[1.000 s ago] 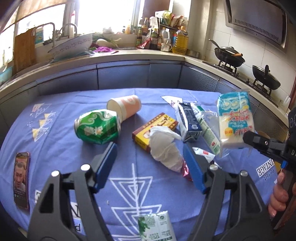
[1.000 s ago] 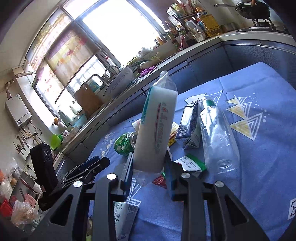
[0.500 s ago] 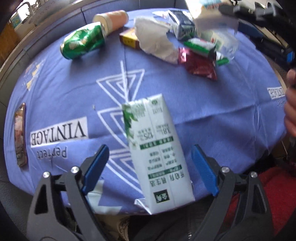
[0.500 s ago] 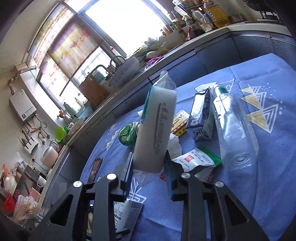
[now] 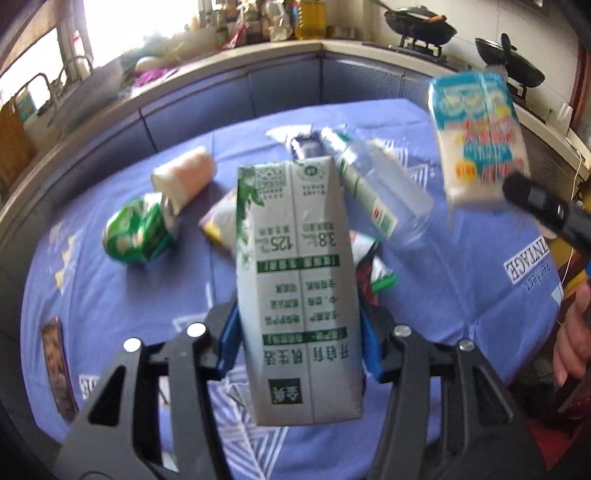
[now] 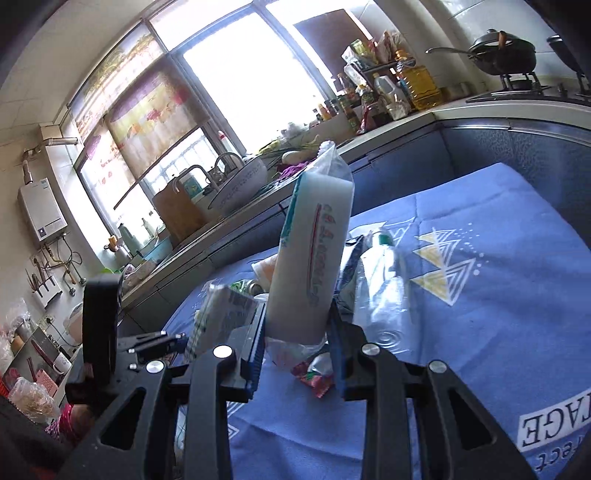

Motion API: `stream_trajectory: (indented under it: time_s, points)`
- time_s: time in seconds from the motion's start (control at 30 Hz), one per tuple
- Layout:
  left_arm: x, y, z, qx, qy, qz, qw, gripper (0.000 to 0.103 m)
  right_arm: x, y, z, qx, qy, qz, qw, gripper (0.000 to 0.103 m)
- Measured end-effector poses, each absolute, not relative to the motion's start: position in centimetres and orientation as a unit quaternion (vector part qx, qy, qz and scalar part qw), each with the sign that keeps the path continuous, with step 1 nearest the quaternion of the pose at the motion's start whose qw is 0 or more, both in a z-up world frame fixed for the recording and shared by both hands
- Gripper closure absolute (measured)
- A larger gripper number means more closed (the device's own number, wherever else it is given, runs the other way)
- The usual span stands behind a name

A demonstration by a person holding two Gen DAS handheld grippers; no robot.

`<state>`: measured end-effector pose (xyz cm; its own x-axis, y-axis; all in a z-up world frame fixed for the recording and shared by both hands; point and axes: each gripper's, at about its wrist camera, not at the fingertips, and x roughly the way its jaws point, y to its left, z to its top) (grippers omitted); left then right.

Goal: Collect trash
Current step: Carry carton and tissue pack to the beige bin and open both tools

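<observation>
A white and green milk carton point(image 5: 299, 277) stands upright between the blue pads of my left gripper point(image 5: 301, 339), lifted off the blue tablecloth point(image 5: 110, 295). The jaws are closing and the pads press on its sides. My right gripper point(image 6: 299, 347) is shut on a white packet in clear wrap point(image 6: 314, 258), held upright over the table. That packet point(image 5: 476, 136) shows at the upper right of the left wrist view. On the cloth lie a green can point(image 5: 140, 232), a paper cup point(image 5: 184, 177), a plastic bottle point(image 5: 373, 184), a yellow box point(image 5: 218, 225) and a red wrapper point(image 6: 314, 380).
A phone point(image 5: 57, 365) lies near the table's left edge. A person's hand point(image 5: 572, 339) holds the right gripper's handle. Kitchen counters curve behind the table, with a sink at the left, oil bottles point(image 6: 417, 85) in the corner and woks point(image 5: 417, 26) on the stove.
My left gripper has shut on the milk carton that lay at the table's near edge and raised it. The right gripper has shifted a little across the table with its packet.
</observation>
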<state>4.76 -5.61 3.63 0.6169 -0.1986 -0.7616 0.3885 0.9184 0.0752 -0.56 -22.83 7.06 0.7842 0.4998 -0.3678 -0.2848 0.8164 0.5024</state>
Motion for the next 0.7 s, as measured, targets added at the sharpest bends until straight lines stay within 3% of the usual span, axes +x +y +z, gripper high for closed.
stream_trajectory:
  time_s: [0.3,0.7]
  points:
    - [8.7,-19.9,6.5,0.176,0.32,-0.263,0.893,0.051,-3.9,-32.7,6.6,0.252,0.223,0.092,0.937,0.072]
    - [10.4,-37.6,5.7,0.205,0.312,-0.383,0.845,0.051,-9.0,-46.8,5.2,0.277,0.19,-0.08,0.939,0.072]
